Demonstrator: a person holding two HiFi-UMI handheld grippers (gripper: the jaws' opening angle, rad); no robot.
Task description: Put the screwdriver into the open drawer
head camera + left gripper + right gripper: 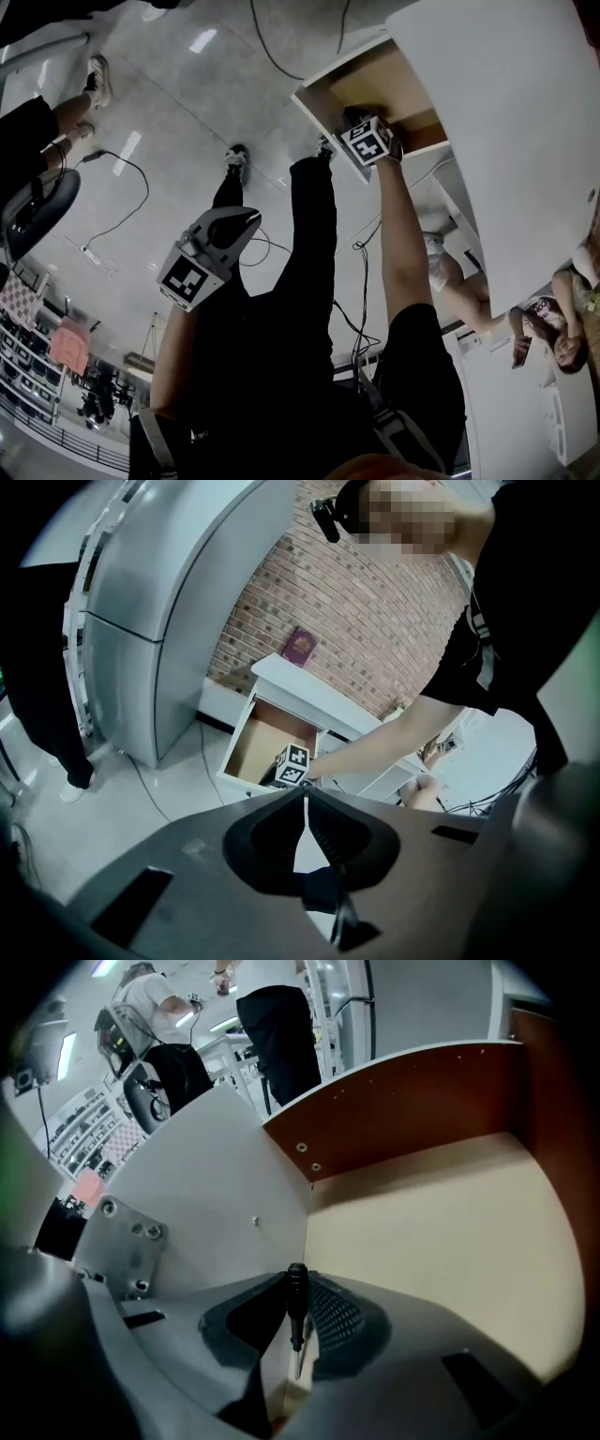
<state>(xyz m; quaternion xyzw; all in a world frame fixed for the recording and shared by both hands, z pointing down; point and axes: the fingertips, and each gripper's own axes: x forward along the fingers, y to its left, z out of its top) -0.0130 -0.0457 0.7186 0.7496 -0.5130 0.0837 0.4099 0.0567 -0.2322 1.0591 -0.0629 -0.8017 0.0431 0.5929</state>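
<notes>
A small black-handled screwdriver (296,1302) stands between the jaws of my right gripper (298,1283), which is shut on it, handle end outward. This gripper points steeply down inside the open drawer (441,1232), close to its white side wall (225,1194). The drawer has a tan floor and a brown back wall. In the head view the right gripper (367,139) is over the drawer (314,108) beside the white cabinet. My left gripper (220,246) hangs off to the left over the floor, away from the drawer. Its jaws (303,799) are shut with nothing in them.
The white cabinet top (506,122) juts out on the right. A grey refrigerator (159,621) stands left of the drawer, with a brick wall (375,621) behind. Cables (122,206) trail across the tiled floor. A person (553,328) sits at the right, and another stands at the far left.
</notes>
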